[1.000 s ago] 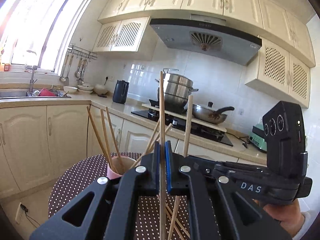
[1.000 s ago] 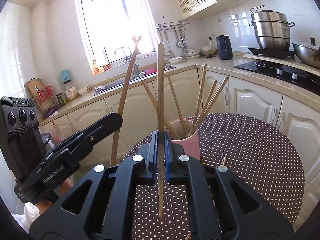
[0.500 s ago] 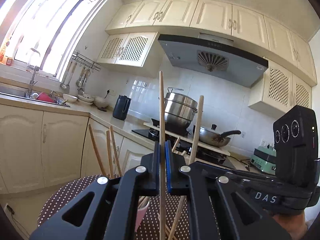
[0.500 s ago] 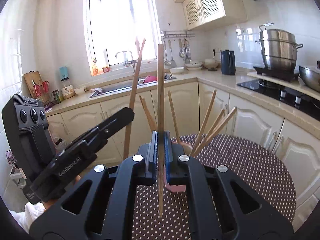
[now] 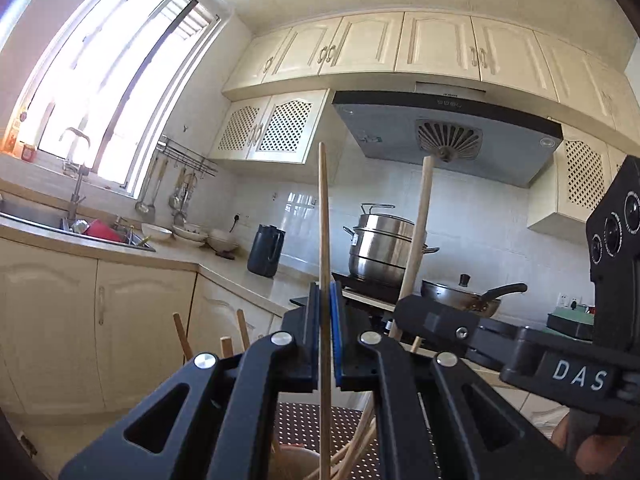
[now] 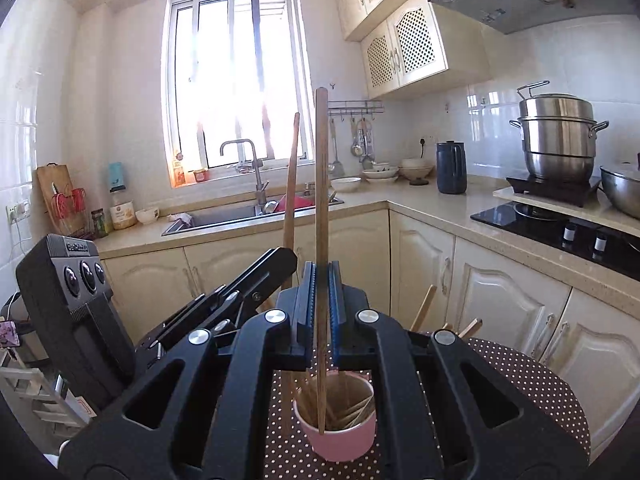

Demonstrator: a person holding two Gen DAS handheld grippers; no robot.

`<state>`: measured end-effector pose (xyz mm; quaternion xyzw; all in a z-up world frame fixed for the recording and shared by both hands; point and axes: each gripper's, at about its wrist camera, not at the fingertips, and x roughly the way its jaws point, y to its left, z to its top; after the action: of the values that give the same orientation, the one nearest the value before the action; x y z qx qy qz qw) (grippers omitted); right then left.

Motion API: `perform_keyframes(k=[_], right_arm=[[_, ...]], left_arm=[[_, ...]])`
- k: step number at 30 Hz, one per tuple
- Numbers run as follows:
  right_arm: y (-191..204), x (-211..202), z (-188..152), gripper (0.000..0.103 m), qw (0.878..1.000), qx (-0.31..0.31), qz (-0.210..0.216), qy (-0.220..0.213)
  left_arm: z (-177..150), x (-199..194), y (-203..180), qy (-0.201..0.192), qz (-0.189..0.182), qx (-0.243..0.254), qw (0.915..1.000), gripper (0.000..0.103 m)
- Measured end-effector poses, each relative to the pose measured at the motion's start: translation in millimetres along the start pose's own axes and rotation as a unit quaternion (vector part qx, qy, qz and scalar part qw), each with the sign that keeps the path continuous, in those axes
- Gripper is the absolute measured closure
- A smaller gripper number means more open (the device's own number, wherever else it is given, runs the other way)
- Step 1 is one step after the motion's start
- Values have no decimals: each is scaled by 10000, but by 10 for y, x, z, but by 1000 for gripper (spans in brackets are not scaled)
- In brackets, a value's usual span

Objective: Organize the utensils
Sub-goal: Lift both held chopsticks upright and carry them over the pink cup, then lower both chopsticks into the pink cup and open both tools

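Two chopsticks are up in the air, one in each gripper; the right gripper is clamped on a chopstick that stands upright, its long axis near vertical and its lower tip just inside the mouth of the pink cup — so the cup lies straight below, and the right hand looks the nearer. The left gripper is likewise clamped on a second upright chopstick, its lower end also close above the cup's rim. The cup, already holding several chopsticks, stands on the dotted round table, toward its near edge; the move probably turns on a plumb drop.
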<state>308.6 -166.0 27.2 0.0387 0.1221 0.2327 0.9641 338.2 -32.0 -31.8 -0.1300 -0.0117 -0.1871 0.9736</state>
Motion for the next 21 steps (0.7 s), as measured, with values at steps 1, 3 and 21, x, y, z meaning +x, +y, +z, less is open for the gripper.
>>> perform_keyframes(k=[1,3,21], right_arm=[[-8,24,-7,96,10000,-13,-10,32],[-31,47,-36,96,10000,-9,-15,-14],[-123,224,-328,96,9995,64,61,312]], left_arm=[[-23,41,17,39,20,-12,10000,98],[-86,96,42,65,85,-9,9999,98],[-256,174,157,25,382,50,9993,98]])
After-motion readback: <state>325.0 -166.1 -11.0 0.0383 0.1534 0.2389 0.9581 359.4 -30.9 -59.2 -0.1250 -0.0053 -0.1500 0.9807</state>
